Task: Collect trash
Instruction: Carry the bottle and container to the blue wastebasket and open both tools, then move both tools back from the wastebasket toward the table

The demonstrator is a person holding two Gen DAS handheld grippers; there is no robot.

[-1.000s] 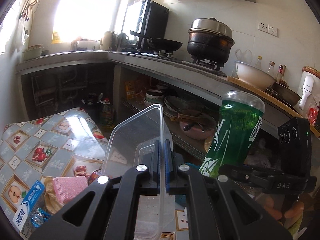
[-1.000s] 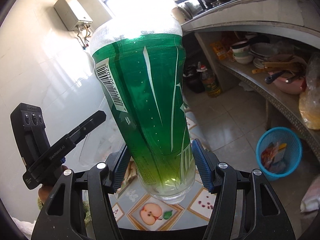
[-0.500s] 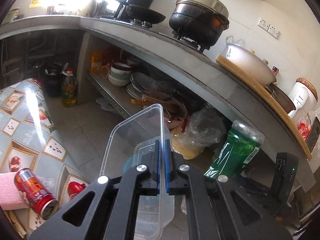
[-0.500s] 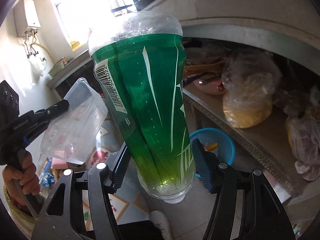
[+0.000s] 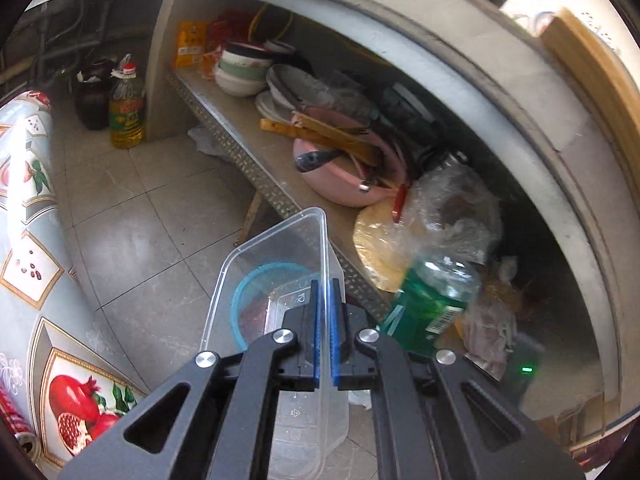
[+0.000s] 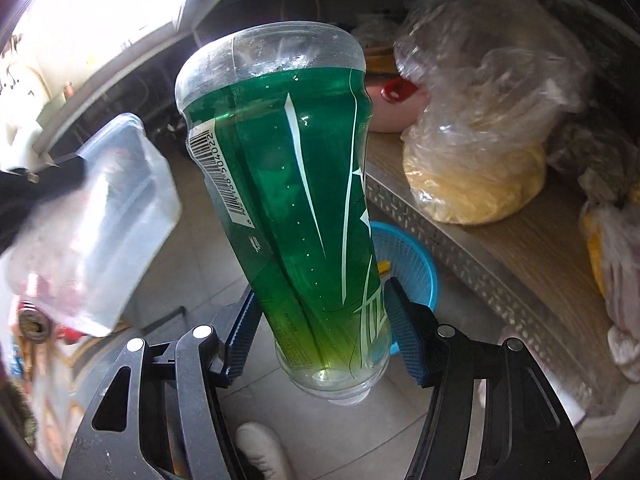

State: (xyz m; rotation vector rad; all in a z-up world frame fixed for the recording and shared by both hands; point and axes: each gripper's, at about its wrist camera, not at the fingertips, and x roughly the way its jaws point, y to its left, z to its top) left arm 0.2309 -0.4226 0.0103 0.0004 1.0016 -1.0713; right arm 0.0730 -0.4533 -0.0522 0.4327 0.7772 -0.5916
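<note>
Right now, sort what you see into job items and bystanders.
Job: clear tub in left gripper; green bottle in right gripper; blue bin on floor.
Bystanders: oil bottle, pink pan, bowls, bagged food.

Pale square floor tiles (image 5: 132, 208) with dark grout run under a thick grey concrete worktop (image 5: 460, 80) that curves across the top and right. Beneath it, a low shelf (image 5: 248, 148) with a studded metal front edge carries stacked bowls (image 5: 240, 72), a pink pan (image 5: 340, 176) and clear plastic bags (image 6: 480, 120). On the near left hangs a fruit-patterned tablecloth (image 5: 28, 248). Bright daylight floods the far left (image 6: 80, 20).
</note>
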